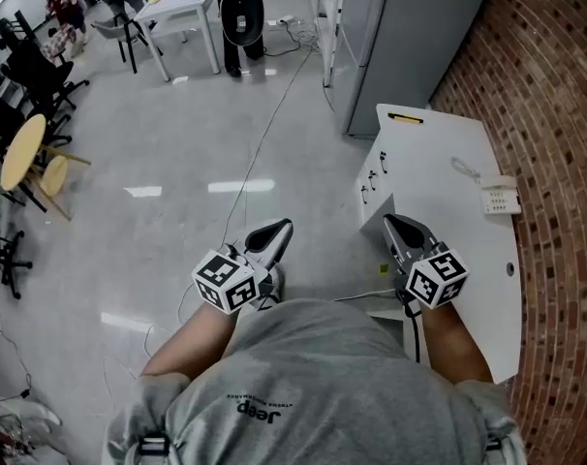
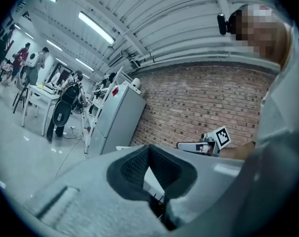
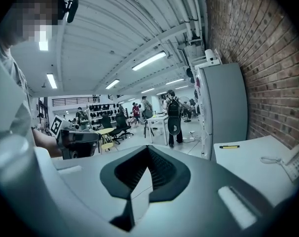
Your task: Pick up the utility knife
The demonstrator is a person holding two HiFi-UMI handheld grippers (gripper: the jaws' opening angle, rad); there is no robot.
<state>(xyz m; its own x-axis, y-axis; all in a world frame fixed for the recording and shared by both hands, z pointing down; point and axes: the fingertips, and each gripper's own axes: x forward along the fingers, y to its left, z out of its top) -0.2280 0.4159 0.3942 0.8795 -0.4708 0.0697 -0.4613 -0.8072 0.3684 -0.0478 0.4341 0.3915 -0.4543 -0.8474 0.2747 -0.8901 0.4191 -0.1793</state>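
Note:
The utility knife (image 1: pixel 405 117) is a thin yellow and black bar lying at the far end of the white table (image 1: pixel 439 163); in the right gripper view the knife (image 3: pixel 229 146) lies well ahead on the table (image 3: pixel 253 167). My left gripper (image 1: pixel 282 227) is over the floor, left of the table, close to my body. Its jaws (image 2: pixel 149 149) are shut with nothing in them. My right gripper (image 1: pixel 392 221) hovers at the table's near left edge, far short of the knife. In its own view the right gripper (image 3: pixel 148 152) is shut and holds nothing.
A white telephone (image 1: pixel 497 197) with a cord lies on the table's right side by the brick wall (image 1: pixel 555 114). A grey fridge (image 1: pixel 410 37) stands beyond the table. A cable (image 1: pixel 264 134) runs across the floor. Desks, chairs and people fill the far room.

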